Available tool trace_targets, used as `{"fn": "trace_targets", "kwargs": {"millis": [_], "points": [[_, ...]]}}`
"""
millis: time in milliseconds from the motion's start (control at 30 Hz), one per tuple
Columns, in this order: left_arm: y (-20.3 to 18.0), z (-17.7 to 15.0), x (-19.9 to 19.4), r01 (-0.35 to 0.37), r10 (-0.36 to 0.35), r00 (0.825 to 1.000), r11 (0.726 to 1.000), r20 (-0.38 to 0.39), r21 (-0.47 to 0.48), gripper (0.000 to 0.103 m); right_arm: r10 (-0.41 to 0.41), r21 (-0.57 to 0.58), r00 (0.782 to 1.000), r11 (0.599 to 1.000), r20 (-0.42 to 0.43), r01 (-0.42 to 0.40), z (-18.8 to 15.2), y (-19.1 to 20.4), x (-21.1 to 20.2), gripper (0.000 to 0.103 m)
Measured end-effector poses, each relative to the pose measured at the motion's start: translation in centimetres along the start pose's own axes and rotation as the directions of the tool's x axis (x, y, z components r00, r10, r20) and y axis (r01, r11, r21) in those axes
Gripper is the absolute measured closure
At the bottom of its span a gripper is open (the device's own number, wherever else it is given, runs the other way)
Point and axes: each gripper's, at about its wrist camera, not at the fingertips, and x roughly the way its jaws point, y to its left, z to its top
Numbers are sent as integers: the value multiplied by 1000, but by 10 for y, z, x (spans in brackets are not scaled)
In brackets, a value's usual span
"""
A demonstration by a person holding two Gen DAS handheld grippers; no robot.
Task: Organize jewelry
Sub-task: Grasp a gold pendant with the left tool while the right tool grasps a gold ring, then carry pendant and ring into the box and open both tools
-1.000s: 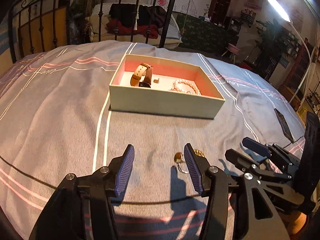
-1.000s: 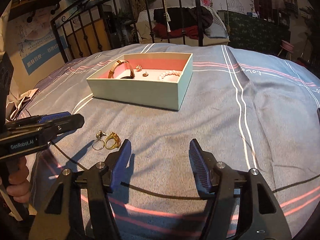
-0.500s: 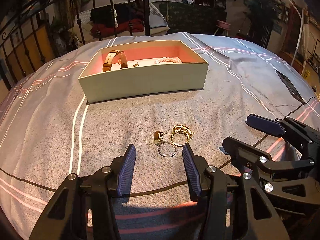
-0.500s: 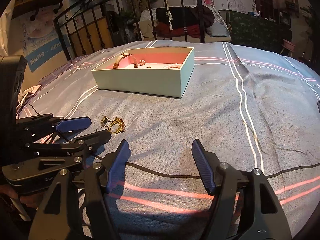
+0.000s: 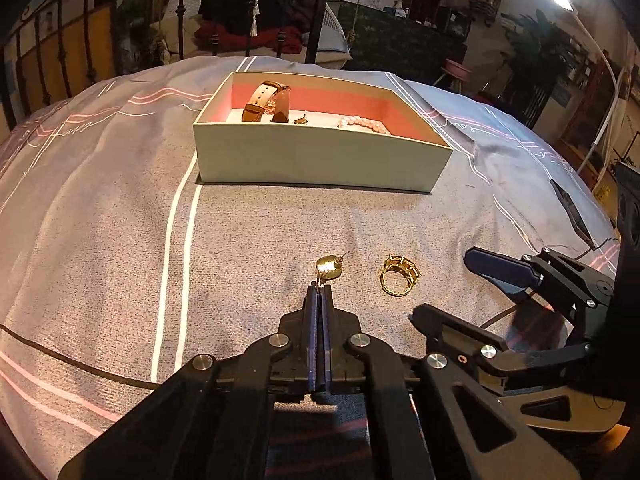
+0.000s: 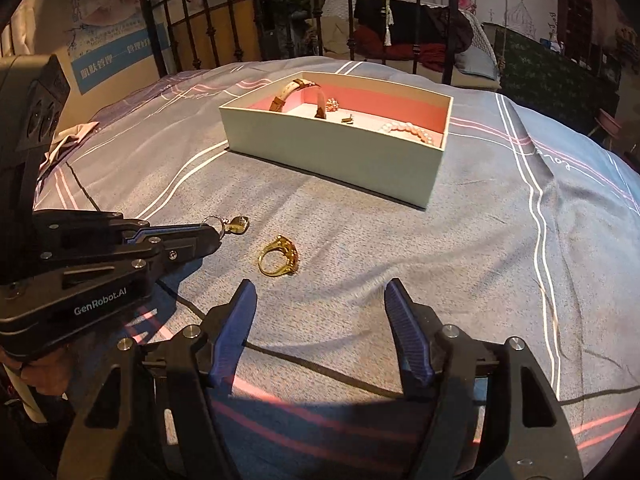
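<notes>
My left gripper (image 5: 319, 289) is shut on the small silver hoop of a gold heart earring (image 5: 329, 267), just above the bedspread; it also shows in the right wrist view (image 6: 234, 225), held at the left gripper's tip (image 6: 216, 234). A gold ring (image 5: 399, 275) lies on the bedspread to its right, also in the right wrist view (image 6: 279, 255). My right gripper (image 6: 322, 312) is open and empty, just short of the ring. The open box (image 5: 320, 160) beyond holds a brown watch (image 5: 260, 101), a pearl bracelet (image 5: 364, 125) and small pieces.
The grey striped bedspread (image 6: 480, 260) covers the bed. A black iron bed frame (image 6: 304, 12) and piled clothes stand behind the box (image 6: 332, 152). A dark phone (image 5: 570, 210) lies at the right edge of the bed.
My left gripper has closed on the earring's hoop, which lay free between its open fingers before. The right gripper has come closer to the ring.
</notes>
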Motion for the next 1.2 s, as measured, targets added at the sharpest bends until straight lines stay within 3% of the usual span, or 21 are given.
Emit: {"fn": "trace_targets", "kwargs": {"millis": [133, 233, 267, 767, 1033, 1200], "points": [[2, 0, -1, 7, -7, 1000, 1000, -5, -1, 100, 14, -37, 1000, 999, -22, -15, 13, 8, 12, 53], [4, 0, -2, 11, -11, 1000, 1000, -4, -4, 100, 27, -64, 999, 998, -28, -29, 17, 14, 16, 76], [3, 0, -2, 11, -11, 1000, 1000, -3, -5, 100, 26, -65, 999, 998, -27, -28, 17, 14, 16, 79], [2, 12, -6, -9, 9, 1000, 1000, 13, 6, 100, 63, 27, 997, 998, 54, -65, 13, 2, -6, 79], [-7, 64, -17, -17, 11, 992, 999, 128, 46, 100, 30, 17, 993, 999, 117, -32, 51, -8, -11, 79], [-9, 95, -9, -18, 8, 989, 998, 151, 65, 100, -1, 33, 989, 999, 145, -4, 80, -23, -5, 79]]}}
